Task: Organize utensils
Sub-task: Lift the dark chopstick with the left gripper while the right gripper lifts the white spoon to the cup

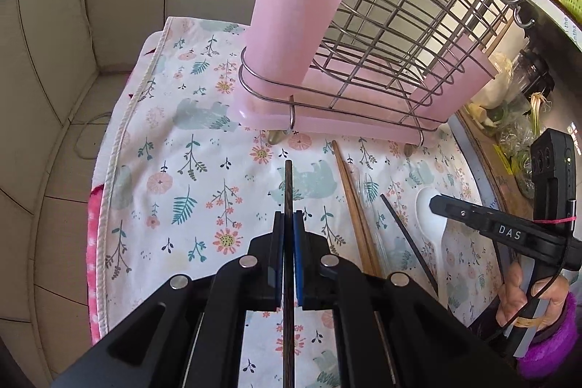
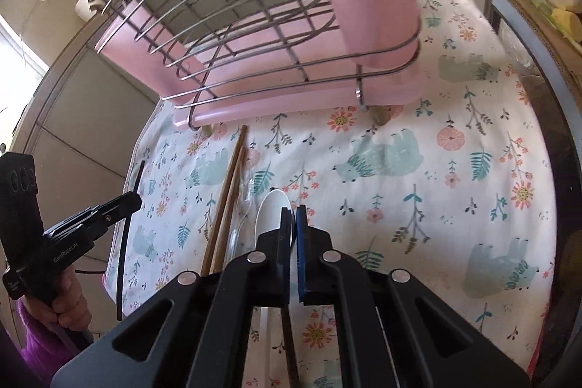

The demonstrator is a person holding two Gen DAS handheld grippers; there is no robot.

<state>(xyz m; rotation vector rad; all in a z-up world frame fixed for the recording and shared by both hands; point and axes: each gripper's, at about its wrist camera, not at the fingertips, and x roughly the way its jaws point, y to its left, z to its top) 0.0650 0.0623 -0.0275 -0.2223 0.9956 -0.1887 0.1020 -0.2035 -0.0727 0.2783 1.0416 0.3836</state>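
Dark chopstick [image 1: 289,191] sits clenched in my left claw [image 1: 288,224]; my right claw [image 2: 294,217] has clamped, seemingly, the white spoon [image 2: 271,213]. Next, lift both toward the pink holder [image 1: 296,10] at twelve o'clock.

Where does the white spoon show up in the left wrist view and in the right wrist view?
Left wrist view: the white spoon lies on the floral cloth at lower right, partly under the right gripper.
Right wrist view: the white spoon sits at centre, just ahead of that gripper's fingers.
Shared landmark: the wooden chopsticks, lying beside the spoon.
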